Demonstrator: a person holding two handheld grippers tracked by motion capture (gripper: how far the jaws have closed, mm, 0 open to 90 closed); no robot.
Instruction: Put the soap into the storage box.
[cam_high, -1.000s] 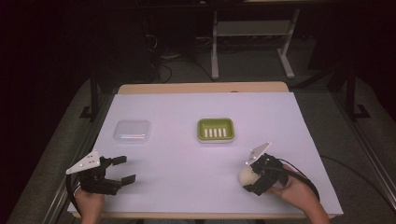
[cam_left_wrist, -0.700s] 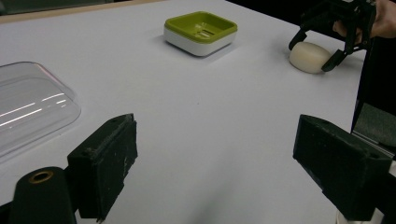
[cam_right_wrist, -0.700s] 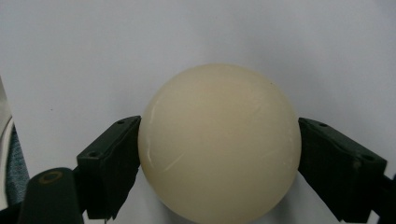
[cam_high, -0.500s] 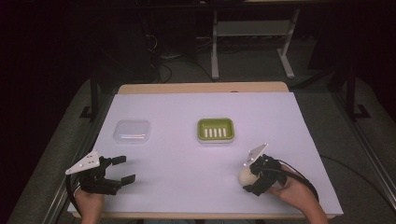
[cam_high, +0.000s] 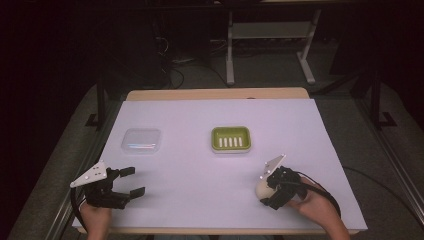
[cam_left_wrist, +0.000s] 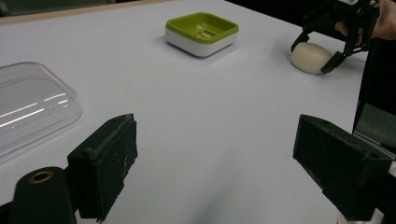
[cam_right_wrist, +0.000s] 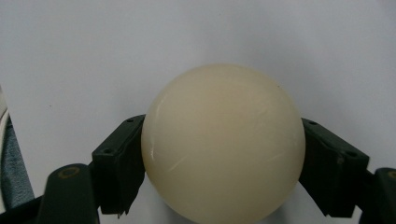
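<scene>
Now, cream soap bar (cam_right_wrist: 223, 142) squarely between right gripper's (cam_right_wrist: 224, 163) touching jaws.

This looks like a lab or recording studio rather than a home. The worktop (cam_high: 320, 130) is covered with a plain white sheet, its wooden edge showing at the far side, and it carries just a few staged props: a green soap dish (cam_high: 230, 139), a clear plastic lid (cam_high: 142, 140) and a cream soap bar (cam_high: 263, 188). Around it the room is dark, with black surroundings, a grey carpeted floor (cam_high: 390, 165), loose cables (cam_high: 172, 75) and a bare metal frame stand (cam_high: 270, 50) behind the worktop.
</scene>
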